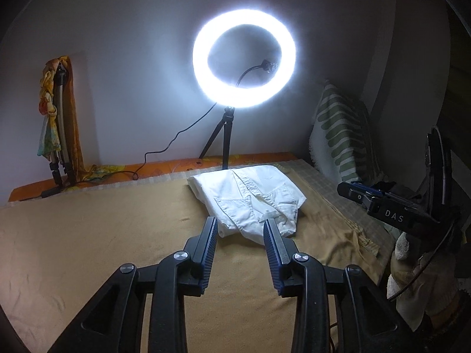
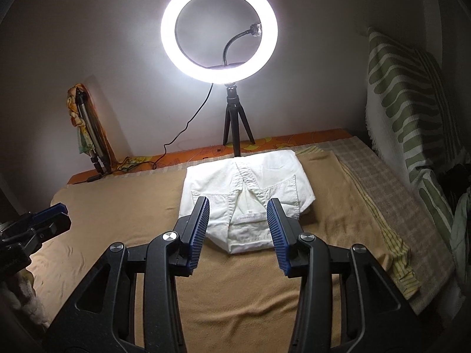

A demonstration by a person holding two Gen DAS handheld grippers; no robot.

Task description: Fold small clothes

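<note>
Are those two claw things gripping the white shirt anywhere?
No. Both the left hand-held gripper and right hand-held gripper are open, holding nothing; the white shirt lies free.

The ring light (image 2: 219,31) stand hides the white garment's (image 2: 245,188) far edge.

- left gripper (image 1: 240,223): jaws wide apart, nothing between them, pointing forward and slightly down
- right gripper (image 2: 238,204): jaws wide apart, nothing held, same forward, downward tilt
- right gripper seen from left wrist view at far right, raised, side-on; jaw gap not clear there
- left gripper seen from right wrist view at far left edge, partly cut off
</note>
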